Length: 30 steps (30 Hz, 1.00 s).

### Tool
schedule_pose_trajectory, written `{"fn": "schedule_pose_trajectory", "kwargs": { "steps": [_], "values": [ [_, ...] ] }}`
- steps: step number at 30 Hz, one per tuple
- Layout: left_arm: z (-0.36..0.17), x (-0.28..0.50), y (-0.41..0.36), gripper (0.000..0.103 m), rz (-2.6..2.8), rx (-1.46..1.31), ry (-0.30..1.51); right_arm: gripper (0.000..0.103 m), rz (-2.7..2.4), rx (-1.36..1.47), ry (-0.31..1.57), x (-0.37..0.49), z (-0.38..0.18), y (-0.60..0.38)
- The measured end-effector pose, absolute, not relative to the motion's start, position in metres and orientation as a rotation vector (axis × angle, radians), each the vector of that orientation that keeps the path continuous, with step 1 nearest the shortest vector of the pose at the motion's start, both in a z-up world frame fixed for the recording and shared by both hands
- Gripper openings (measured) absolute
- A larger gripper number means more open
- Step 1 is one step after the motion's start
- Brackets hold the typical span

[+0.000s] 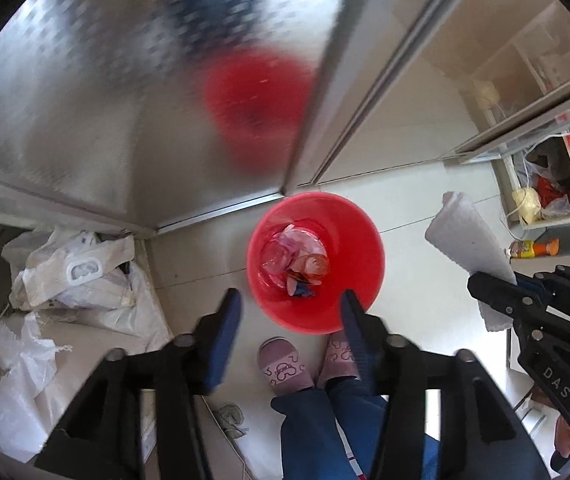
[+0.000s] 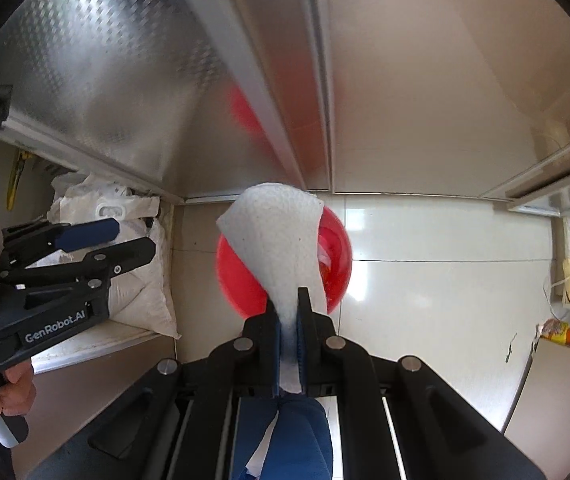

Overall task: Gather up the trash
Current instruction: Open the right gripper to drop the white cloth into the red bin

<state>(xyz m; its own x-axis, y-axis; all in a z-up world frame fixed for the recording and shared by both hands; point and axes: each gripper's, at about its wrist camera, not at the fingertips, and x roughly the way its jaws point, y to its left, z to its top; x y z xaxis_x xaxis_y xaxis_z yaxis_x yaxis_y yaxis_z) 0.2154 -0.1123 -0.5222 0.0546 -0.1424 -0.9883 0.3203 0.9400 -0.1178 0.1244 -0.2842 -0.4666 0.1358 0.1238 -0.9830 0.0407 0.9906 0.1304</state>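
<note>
A red bin (image 1: 315, 263) stands on the pale tiled floor with several wrappers (image 1: 297, 260) inside. My left gripper (image 1: 291, 300) is open and empty, held above the bin's near rim. My right gripper (image 2: 289, 300) is shut on a white paper towel (image 2: 281, 248), which sticks up over the red bin (image 2: 337, 256) and hides most of it. In the left wrist view the right gripper (image 1: 497, 292) and its towel (image 1: 469, 236) hang to the right of the bin. In the right wrist view the left gripper (image 2: 125, 236) is at the left.
Shiny metal cabinet panels (image 1: 125, 100) rise behind the bin and reflect it. White sacks (image 1: 81, 280) lie on a low ledge at left. A shelf (image 1: 545, 192) with bags and an orange-capped bottle (image 1: 533, 249) are at right. The person's slippered feet (image 1: 281, 364) stand before the bin.
</note>
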Motion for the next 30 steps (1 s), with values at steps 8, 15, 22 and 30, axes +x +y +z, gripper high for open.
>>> {"fn": "schedule_pose_trajectory", "kwargs": {
  "steps": [8, 15, 22, 30],
  "values": [
    [-0.528, 0.214, -0.092, 0.084, -0.3, 0.142, 1.47, 0.006, 0.111, 0.085, 1.454, 0.133, -0.481, -0.265],
    [-0.539, 0.215, -0.08, 0.085, -0.264, 0.165, 1.484, 0.006, 0.111, 0.053, 1.499, 0.138, -0.495, -0.259],
    [-0.541, 0.214, -0.071, 0.085, -0.238, 0.164, 1.489, 0.017, 0.126, 0.029, 1.526, 0.141, -0.504, -0.248],
    [-0.52, 0.207, -0.068, 0.085, -0.209, 0.167, 1.472, 0.064, 0.133, -0.005, 1.523, 0.136, -0.49, -0.247]
  ]
}}
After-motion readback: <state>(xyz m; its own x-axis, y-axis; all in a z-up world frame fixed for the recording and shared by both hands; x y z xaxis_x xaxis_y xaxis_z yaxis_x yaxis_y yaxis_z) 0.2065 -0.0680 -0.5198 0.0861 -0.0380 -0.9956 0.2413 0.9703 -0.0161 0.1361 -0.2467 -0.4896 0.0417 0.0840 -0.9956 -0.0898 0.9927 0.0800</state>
